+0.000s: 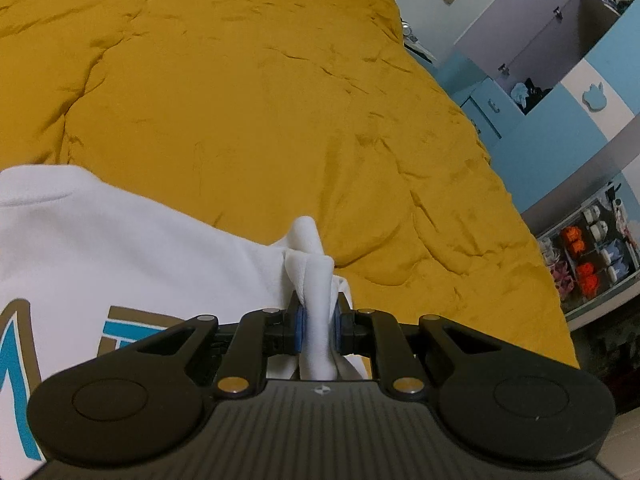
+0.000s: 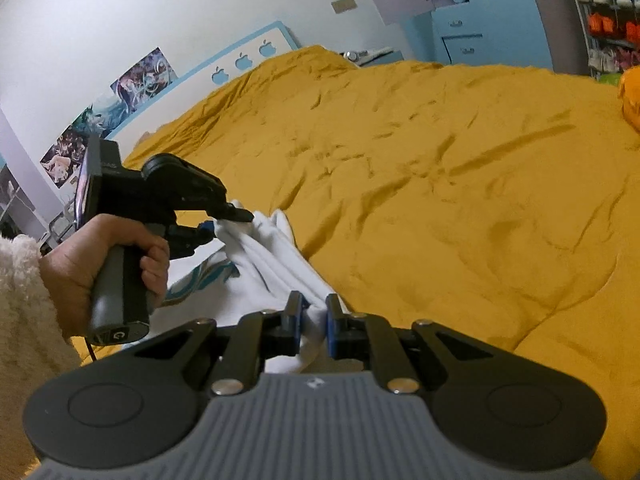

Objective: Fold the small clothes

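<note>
A white T-shirt [image 1: 120, 248] with a blue and brown print lies on the yellow bedspread [image 1: 248, 100], at the lower left of the left wrist view. My left gripper [image 1: 318, 316] is shut on a bunched corner of the shirt, and a tuft of cloth sticks up past its blue pads. In the right wrist view the same white T-shirt [image 2: 264, 264] runs between both grippers. My right gripper [image 2: 314, 312] is shut on another bunched edge of it. The left gripper [image 2: 224, 220] shows at the left there, held by a hand [image 2: 100, 252], pinching the shirt's far end.
The yellow bedspread [image 2: 440, 180] is wrinkled and stretches far ahead and to the right. Blue and white cabinets [image 1: 552, 92] and shelves of small items [image 1: 592, 248] stand beyond the bed. An orange object [image 2: 630, 100] sits at the bed's right edge. A fluffy cream sleeve [image 2: 24, 320] fills the lower left.
</note>
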A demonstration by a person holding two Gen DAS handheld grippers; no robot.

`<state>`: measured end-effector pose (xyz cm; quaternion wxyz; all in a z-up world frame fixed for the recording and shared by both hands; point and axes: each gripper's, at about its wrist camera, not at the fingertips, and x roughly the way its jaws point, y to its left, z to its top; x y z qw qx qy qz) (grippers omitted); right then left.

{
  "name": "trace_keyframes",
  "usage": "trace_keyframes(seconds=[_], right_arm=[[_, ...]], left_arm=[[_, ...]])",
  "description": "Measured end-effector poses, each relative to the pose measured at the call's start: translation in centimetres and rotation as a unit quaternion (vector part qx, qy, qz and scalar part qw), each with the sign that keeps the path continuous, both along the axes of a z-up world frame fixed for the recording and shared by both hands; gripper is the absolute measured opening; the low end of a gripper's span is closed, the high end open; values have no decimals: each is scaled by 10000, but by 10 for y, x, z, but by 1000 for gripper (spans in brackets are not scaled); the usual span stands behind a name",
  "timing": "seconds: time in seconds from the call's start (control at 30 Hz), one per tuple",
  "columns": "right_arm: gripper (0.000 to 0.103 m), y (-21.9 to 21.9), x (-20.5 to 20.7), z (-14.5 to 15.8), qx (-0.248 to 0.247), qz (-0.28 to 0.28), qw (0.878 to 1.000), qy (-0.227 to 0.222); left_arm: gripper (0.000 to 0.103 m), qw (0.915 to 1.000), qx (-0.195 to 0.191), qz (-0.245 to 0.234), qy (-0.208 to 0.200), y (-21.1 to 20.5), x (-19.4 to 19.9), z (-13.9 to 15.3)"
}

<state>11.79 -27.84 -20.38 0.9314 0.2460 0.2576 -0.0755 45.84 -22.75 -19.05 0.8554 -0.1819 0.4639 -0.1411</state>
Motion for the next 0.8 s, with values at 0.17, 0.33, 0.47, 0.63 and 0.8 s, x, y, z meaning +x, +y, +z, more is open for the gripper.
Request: trace_keyframes(seconds=[0.17,0.33,0.47,0.63,0.8], right_arm=[[5,-4,5,-20,49,-74,9996,261],[25,-8,-9,-4,-564,-613,9962,247],[23,-26,-10,19,-204,-346,9990,-198],[31,-24,42,45,-519,918,9918,-718],[33,-15,135,37,-742,1735,9818,-211]], left_arm=[[43,9990,38,-454,-41,-7,10,-2],[43,9946,-49,-782,-682,-6,0,38],[52,9904,-537,-869,-935,27,-46,70],[52,9910,-615,-717,-954,92,-144,69],[52,9964,-654,-287,-468,131,-209,40]])
